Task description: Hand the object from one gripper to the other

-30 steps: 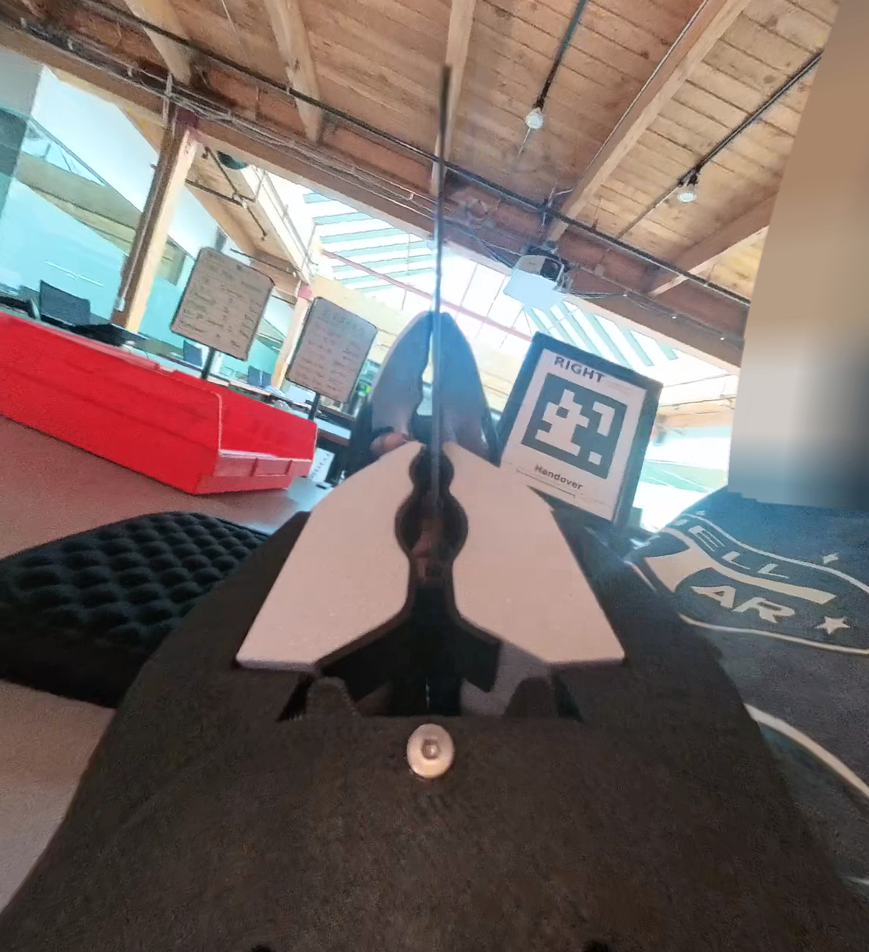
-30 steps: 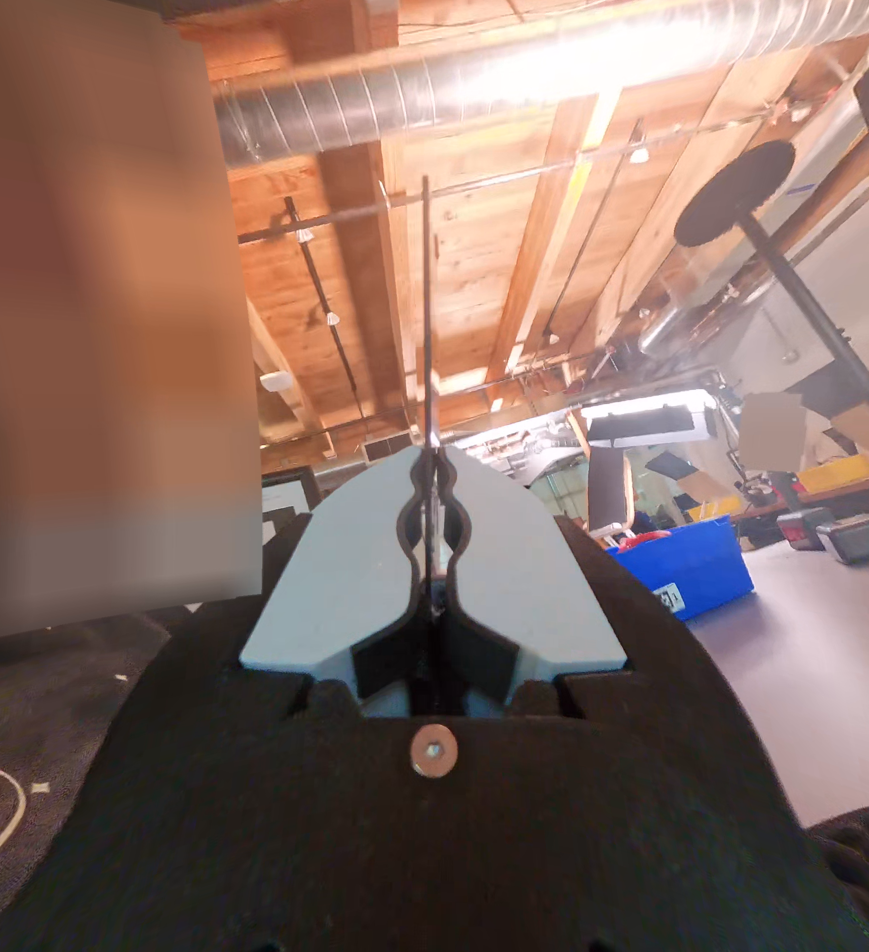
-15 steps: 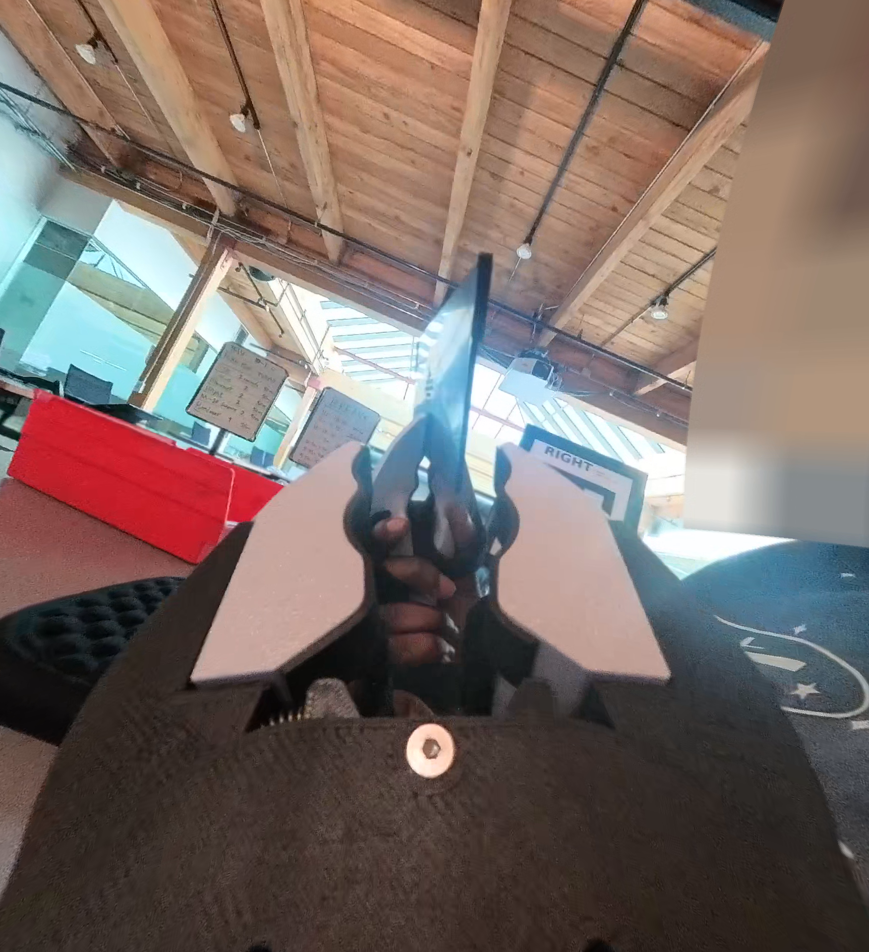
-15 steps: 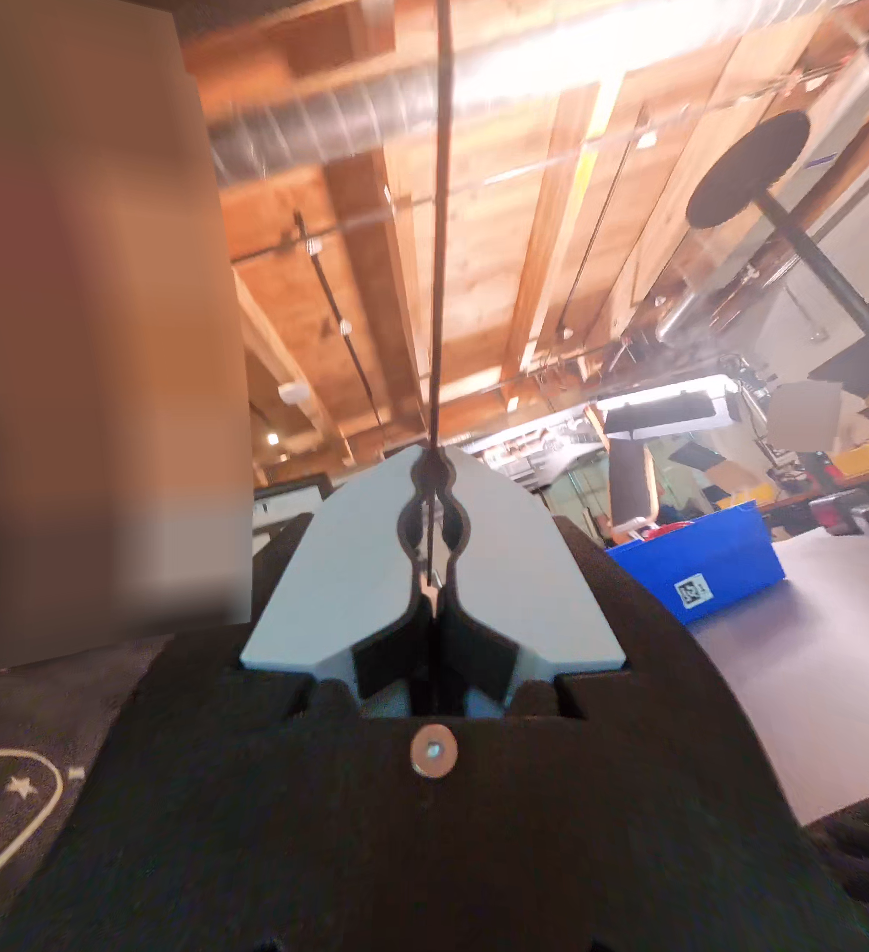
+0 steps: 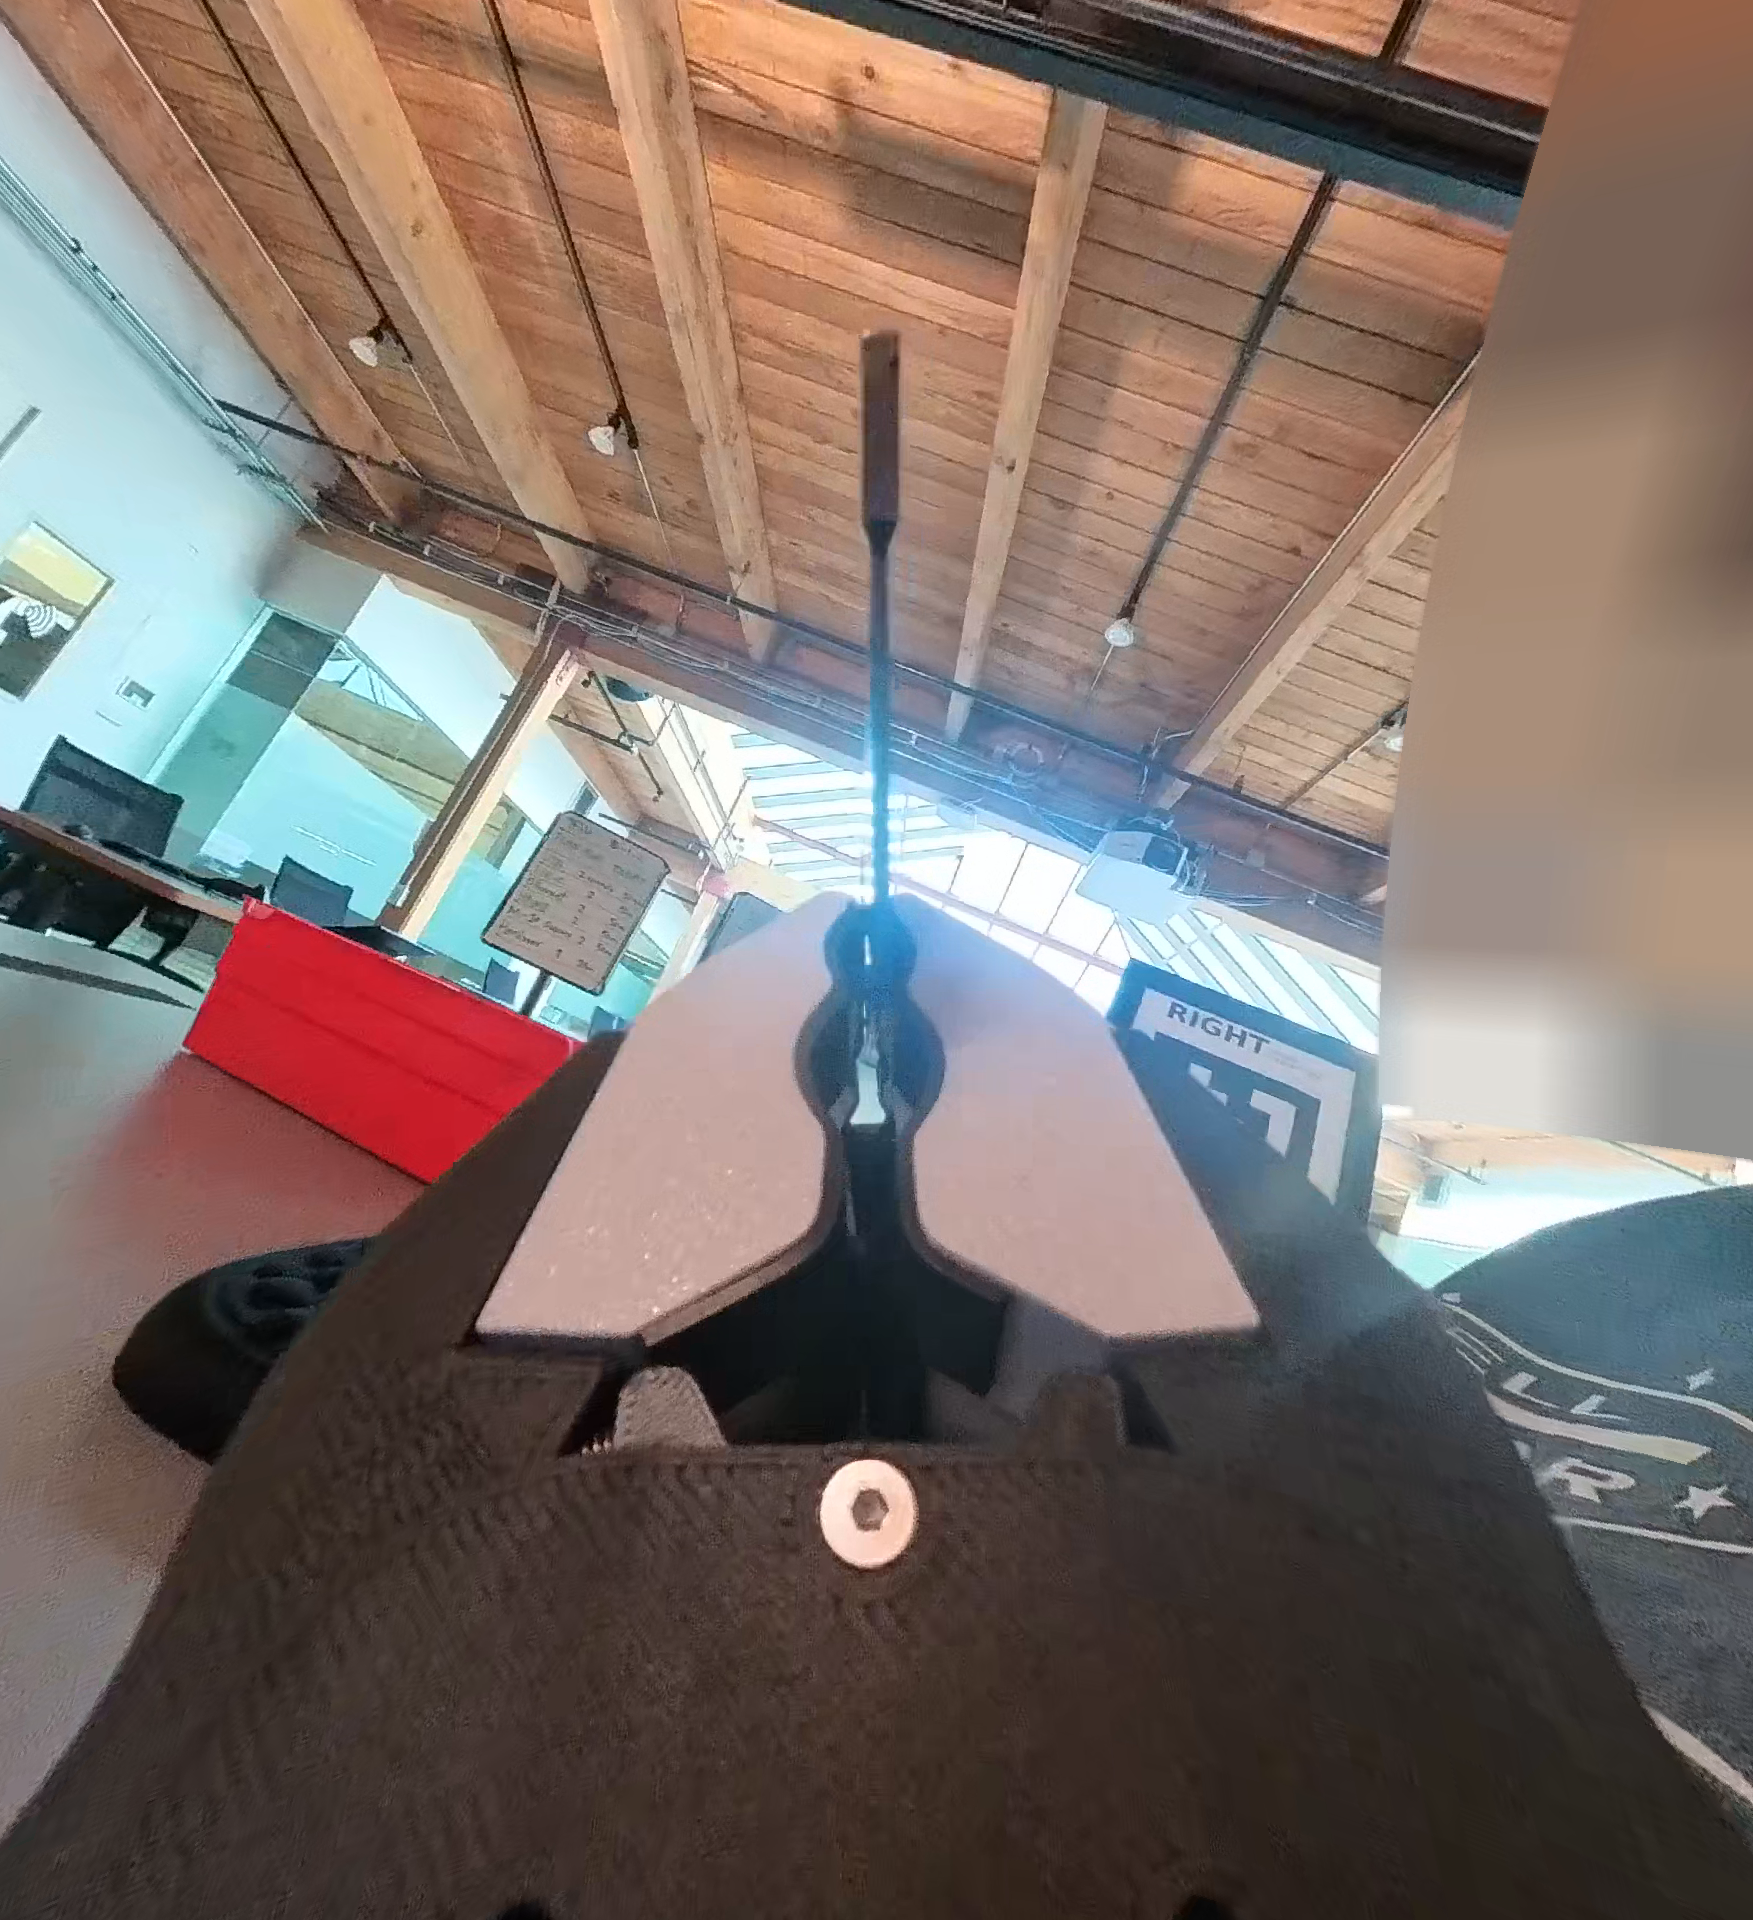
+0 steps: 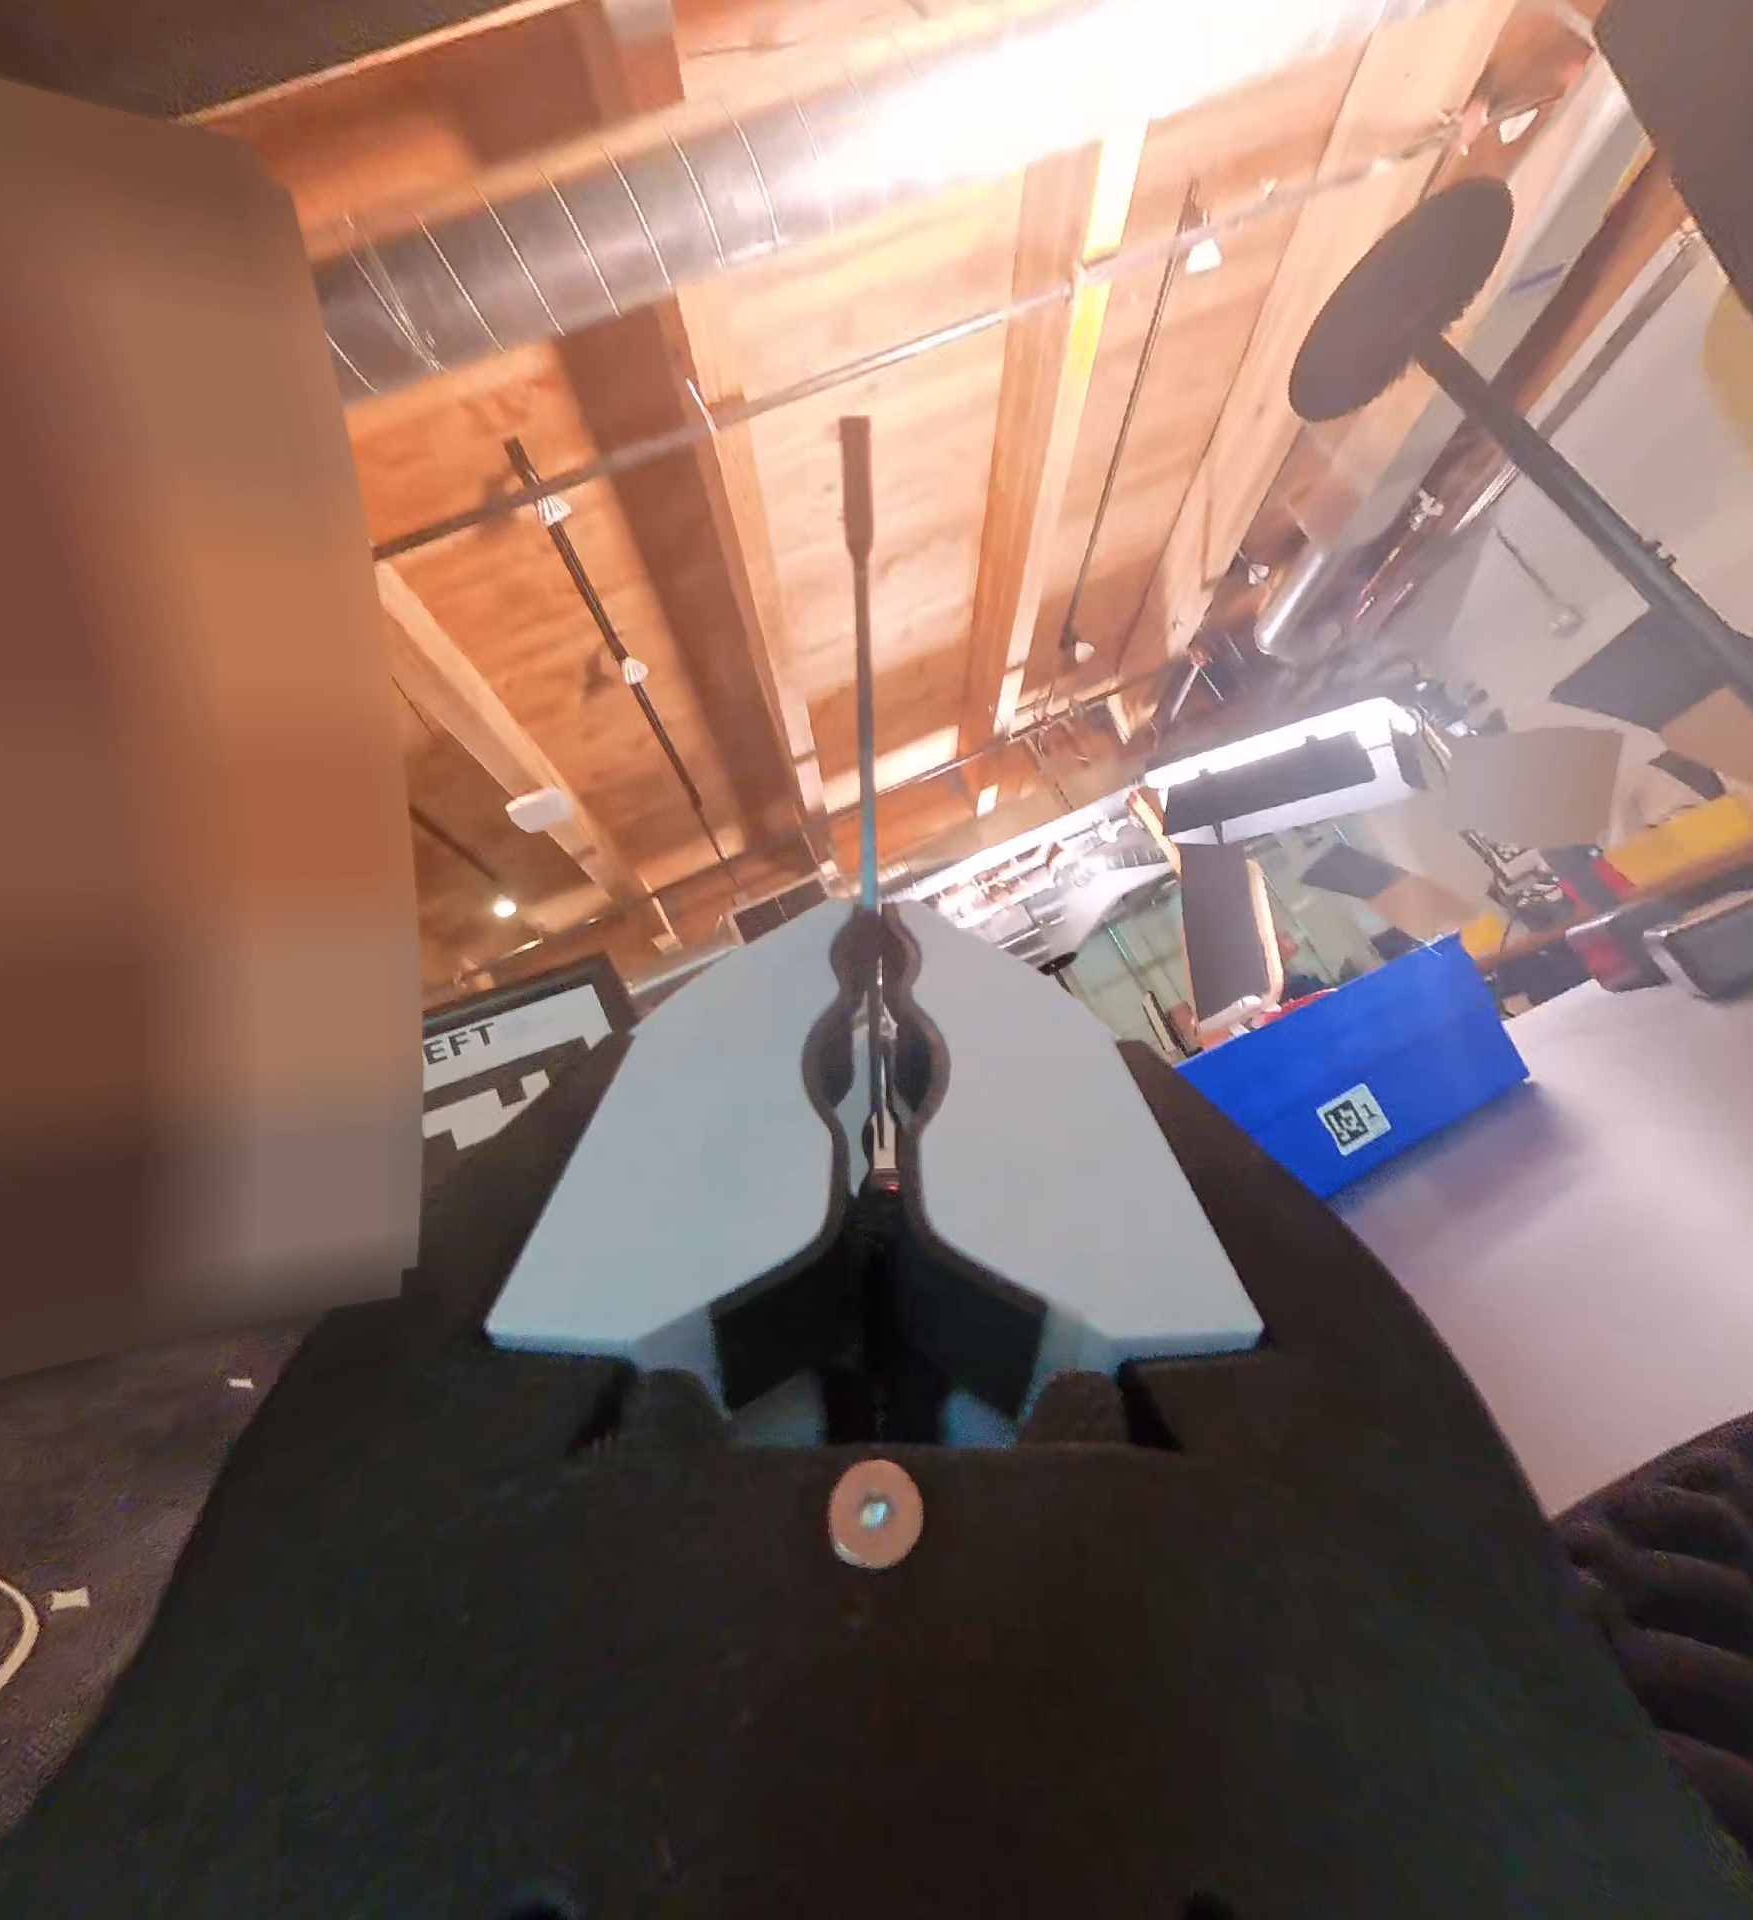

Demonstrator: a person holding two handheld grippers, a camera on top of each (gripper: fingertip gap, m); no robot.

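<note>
My left gripper (image 5: 870,920), spread wide half a second earlier, had closed again on the thin dark object (image 5: 881,665), which rose edge-on from between the fingertips toward the wooden ceiling (image 5: 747,260). My right gripper (image 6: 874,914) was pressed together on the same thin piece (image 6: 864,665), edge-on there too. A red bin (image 5: 363,1029) sat on the table to my left, a blue bin (image 6: 1371,1070) to my right.

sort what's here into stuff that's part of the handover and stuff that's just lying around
Part of the job: thin flat object; left hand-held gripper and right hand-held gripper, each shut on it.

Just lying about: red bin; blue bin; black dimpled cushion; whiteboard.
</note>
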